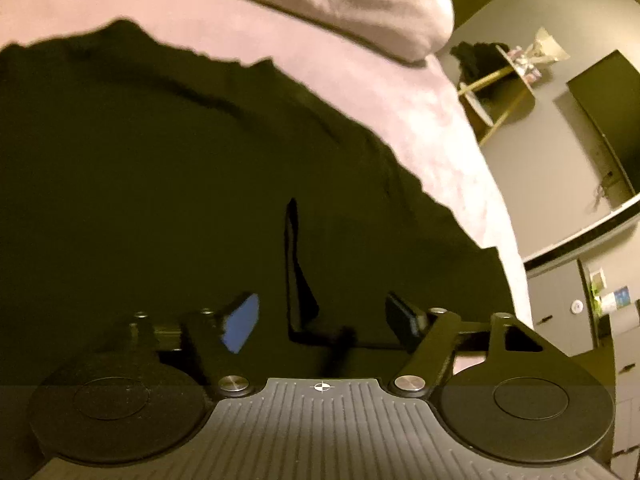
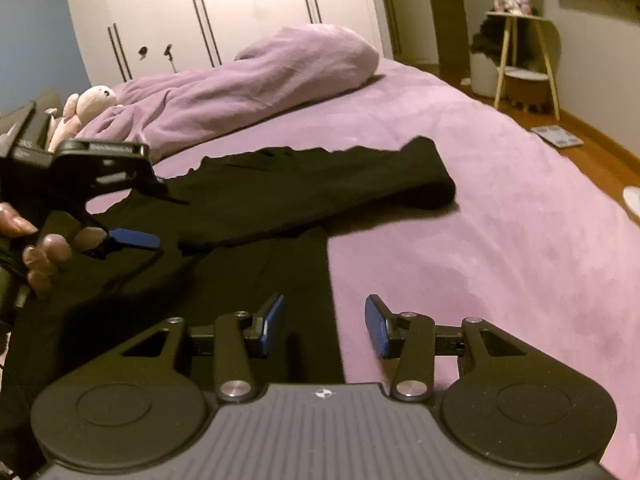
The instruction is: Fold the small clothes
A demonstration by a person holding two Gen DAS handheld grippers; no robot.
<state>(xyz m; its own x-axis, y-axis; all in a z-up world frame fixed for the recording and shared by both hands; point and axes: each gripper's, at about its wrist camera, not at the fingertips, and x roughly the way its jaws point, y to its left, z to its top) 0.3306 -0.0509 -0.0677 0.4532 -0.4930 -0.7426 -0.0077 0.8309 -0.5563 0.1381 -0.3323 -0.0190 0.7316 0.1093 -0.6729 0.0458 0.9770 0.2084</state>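
Observation:
A black garment (image 2: 280,192) lies spread on the purple bed cover (image 2: 480,220), with one part folded across toward the right. In the left wrist view the black garment (image 1: 160,160) fills most of the picture. My left gripper (image 1: 324,320) hovers low over it, jaws apart, with only a dark fold of cloth below the gap. My right gripper (image 2: 325,325) stands open over the garment's right edge, one finger above the cloth and the other above the bed cover, with nothing gripped. The left gripper (image 2: 156,212) also shows at the far left of the right wrist view, held by a hand (image 2: 40,252).
A bunched purple duvet (image 2: 260,76) lies across the far side of the bed, with a pale plush toy (image 2: 88,104) at its left. White wardrobe doors (image 2: 208,8) stand behind. A small side table (image 2: 524,52) and wooden floor (image 2: 592,156) are to the right.

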